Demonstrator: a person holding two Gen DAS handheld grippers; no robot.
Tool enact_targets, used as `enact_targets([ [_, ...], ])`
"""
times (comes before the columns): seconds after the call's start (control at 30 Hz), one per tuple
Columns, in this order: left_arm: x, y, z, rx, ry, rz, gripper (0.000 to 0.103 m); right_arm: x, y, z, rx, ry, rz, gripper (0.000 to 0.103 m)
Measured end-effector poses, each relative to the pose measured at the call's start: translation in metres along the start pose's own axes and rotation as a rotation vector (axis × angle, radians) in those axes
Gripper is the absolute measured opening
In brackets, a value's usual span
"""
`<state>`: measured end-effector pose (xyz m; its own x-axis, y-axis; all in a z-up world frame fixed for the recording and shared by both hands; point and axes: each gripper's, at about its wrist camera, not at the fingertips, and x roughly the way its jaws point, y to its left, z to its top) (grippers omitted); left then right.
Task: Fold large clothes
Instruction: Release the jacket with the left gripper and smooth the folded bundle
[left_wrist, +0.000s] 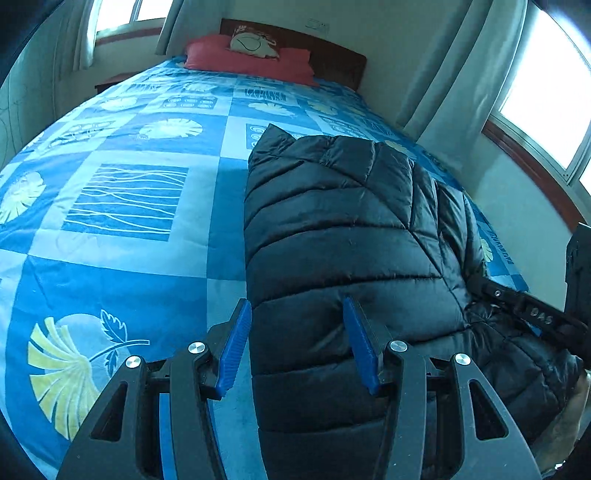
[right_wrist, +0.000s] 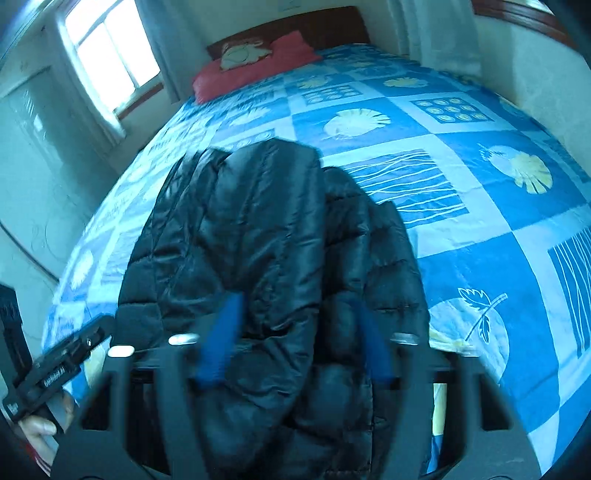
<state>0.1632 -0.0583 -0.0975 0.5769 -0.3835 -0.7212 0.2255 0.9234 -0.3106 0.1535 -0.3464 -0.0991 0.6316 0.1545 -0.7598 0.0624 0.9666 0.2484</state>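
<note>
We hold the left gripper (left_wrist: 297, 345) agape over the near left edge of the black puffer jacket (left_wrist: 343, 229), lying lengthwise on the bed (left_wrist: 122, 192) toward 12 o'clock, while the right gripper (right_wrist: 295, 341) straddles a raised fold, grasp uncertain, presumably to fold it over.

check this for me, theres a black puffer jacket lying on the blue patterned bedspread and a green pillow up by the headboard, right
Not quite. The pillow by the headboard is red, not green, as the left wrist view shows. The black puffer jacket does lie on the blue patterned bedspread.
</note>
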Motion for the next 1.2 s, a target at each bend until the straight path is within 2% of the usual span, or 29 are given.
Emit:
enact_targets([
  [0.1, 0.002, -0.002, 0.004, -0.008, 0.008, -0.027, 0.052, -0.001, -0.009, 0.003, -0.014, -0.004, -0.02, 0.022],
  [0.23, 0.006, -0.017, 0.012, 0.013, 0.013, -0.075, 0.061, 0.001, -0.043, 0.006, -0.004, -0.008, -0.124, 0.02],
  [0.37, 0.026, -0.046, 0.009, 0.073, 0.042, -0.109, 0.061, 0.019, -0.082, 0.001, 0.036, 0.05, -0.105, 0.02],
  [0.5, 0.043, -0.067, 0.007, 0.161, 0.047, -0.039, 0.064, 0.038, -0.103, -0.003, 0.051, 0.089, -0.068, 0.023],
  [0.7, 0.073, -0.067, -0.004, 0.183, 0.085, 0.006, 0.066, 0.059, -0.119, -0.013, 0.094, 0.079, -0.004, 0.027],
  [0.83, 0.072, -0.066, -0.007, 0.189, 0.072, 0.023, 0.066, 0.054, -0.121, -0.016, 0.106, 0.047, -0.009, 0.036],
  [0.9, 0.068, -0.065, -0.006, 0.181, 0.063, 0.012, 0.066, 0.05, -0.126, -0.017, 0.123, 0.029, -0.019, 0.053],
  [0.97, 0.062, -0.063, -0.006, 0.169, 0.056, 0.0, 0.067, 0.043, -0.133, -0.018, 0.151, 0.022, -0.001, 0.06],
  [1.07, 0.056, -0.06, -0.004, 0.148, 0.051, -0.012, 0.067, 0.027, -0.134, -0.016, 0.164, 0.023, 0.002, 0.062],
  [1.2, 0.052, -0.062, -0.004, 0.143, 0.04, -0.006, 0.067, 0.001, -0.121, -0.009, 0.116, 0.006, -0.066, 0.062],
])
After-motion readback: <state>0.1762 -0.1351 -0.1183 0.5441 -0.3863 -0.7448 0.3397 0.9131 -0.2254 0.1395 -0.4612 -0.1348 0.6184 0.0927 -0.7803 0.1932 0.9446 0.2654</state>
